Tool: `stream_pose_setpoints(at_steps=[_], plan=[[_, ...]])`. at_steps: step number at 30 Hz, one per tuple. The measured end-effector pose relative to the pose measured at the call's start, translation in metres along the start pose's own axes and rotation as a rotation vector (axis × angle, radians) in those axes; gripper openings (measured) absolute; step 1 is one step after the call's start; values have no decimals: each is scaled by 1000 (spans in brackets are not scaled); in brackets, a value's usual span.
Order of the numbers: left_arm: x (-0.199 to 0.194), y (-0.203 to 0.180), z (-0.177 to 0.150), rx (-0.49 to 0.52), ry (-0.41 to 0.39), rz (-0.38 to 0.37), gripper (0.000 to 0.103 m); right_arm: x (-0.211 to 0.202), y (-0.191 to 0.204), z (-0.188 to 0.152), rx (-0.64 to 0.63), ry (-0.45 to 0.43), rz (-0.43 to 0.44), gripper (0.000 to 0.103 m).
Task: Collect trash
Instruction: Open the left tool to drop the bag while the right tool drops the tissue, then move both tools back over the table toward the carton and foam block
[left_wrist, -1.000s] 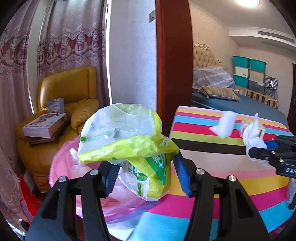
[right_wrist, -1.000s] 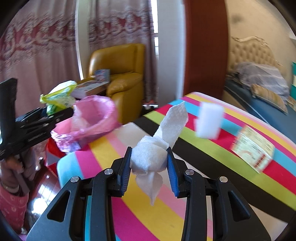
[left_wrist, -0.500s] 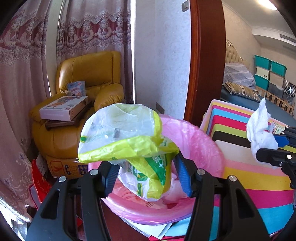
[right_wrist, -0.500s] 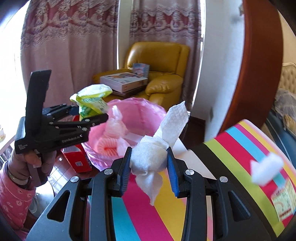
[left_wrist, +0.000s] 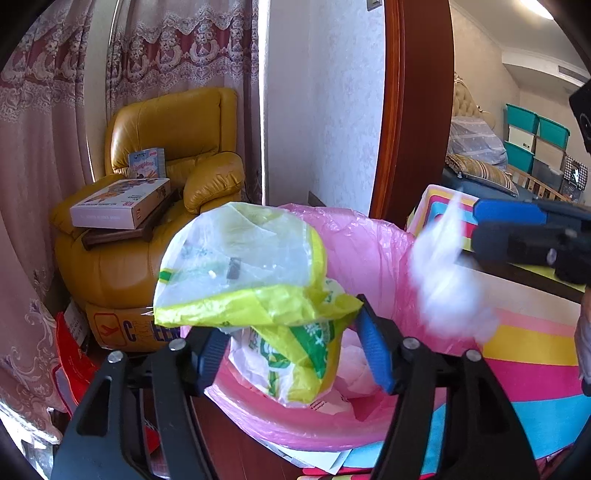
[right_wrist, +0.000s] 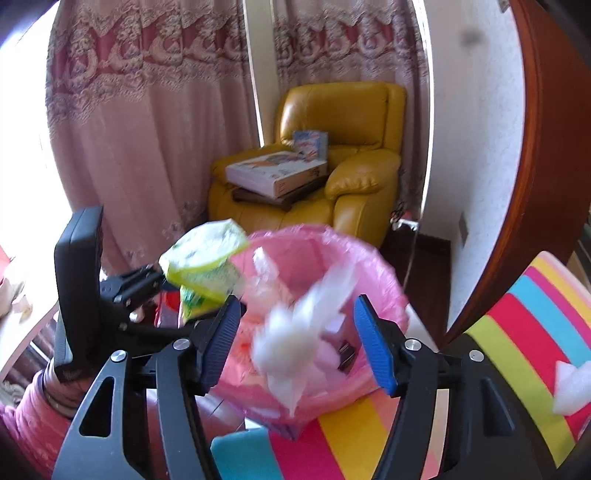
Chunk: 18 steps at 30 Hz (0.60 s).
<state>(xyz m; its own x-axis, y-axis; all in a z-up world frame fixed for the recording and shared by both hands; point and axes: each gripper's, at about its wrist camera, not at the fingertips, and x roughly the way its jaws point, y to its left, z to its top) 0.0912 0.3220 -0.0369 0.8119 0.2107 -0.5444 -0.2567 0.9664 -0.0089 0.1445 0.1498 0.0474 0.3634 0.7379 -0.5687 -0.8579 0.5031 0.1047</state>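
My left gripper (left_wrist: 295, 347) has its jaws spread wide, with a yellow-green plastic bag (left_wrist: 251, 288) between them over the near rim of the pink-lined trash bin (left_wrist: 373, 236). I cannot tell whether the pads still touch the bag. My right gripper (right_wrist: 297, 343) is open. A white tissue (right_wrist: 291, 332), blurred, is loose in the air between its fingers above the bin (right_wrist: 380, 280). The tissue (left_wrist: 447, 280) and the right gripper (left_wrist: 517, 229) also show in the left wrist view. The left gripper and the bag (right_wrist: 207, 262) show at the bin's left in the right wrist view.
A striped tablecloth (right_wrist: 524, 332) covers the table beside the bin, with a white scrap (right_wrist: 572, 384) on it. A yellow armchair (right_wrist: 332, 162) with boxes stands behind, by pink curtains (right_wrist: 147, 129). A wooden door frame (left_wrist: 413, 110) rises on the right.
Both grippers moved over the pink bin. My right gripper opened and let go of the tissue, which is dropping. My left gripper's jaws have spread wider around the bag.
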Motion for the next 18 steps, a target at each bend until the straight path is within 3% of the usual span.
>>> stream_pose_setpoints(at_steps=[2, 8, 14, 18], plan=[[0, 1, -3, -8, -3, 30, 76, -10, -1, -2, -2, -30, -14, 61], [-8, 4, -13, -60, -7, 57, 93, -50, -4, -31, -48, -55, -85, 65], [-23, -17, -17, -48, -26, 48, 98, -87, -27, -68, -20, -45, -169, 72], [-33, -48, -12, -44, -37, -20, 98, -111, -47, -92, 4, -46, -241, 76]])
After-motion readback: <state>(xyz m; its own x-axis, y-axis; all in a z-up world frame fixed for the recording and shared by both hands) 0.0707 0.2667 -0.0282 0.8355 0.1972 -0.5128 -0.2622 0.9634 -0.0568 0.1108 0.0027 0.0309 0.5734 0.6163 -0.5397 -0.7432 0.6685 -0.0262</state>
